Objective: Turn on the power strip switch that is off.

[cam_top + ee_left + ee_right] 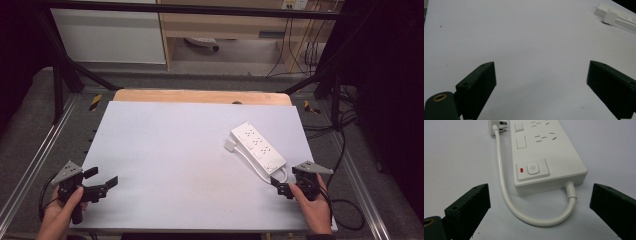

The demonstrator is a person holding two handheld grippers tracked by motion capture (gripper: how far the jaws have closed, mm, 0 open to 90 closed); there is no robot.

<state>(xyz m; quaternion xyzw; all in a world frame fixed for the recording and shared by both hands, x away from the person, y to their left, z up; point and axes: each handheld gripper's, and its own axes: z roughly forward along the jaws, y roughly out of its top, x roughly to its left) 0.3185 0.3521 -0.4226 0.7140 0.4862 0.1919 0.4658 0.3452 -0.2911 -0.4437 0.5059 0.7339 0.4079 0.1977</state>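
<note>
My right gripper [537,202] gapes wide before the power strip [544,155]. I should straddle its cable [506,195] squarely. My left gripper [541,82], lower left, gapes idle.

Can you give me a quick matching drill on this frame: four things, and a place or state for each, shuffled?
Things:
1. left claw
2. right claw
3. power strip
4. plug

Places or states:
A. lies at the strip's left side, at the end of the white cord
B. open, over bare table at near left
C. lies diagonally on the table's right half
D. open, facing the strip's switch end

Pairs: 1-B, 2-D, 3-C, 4-A
</note>
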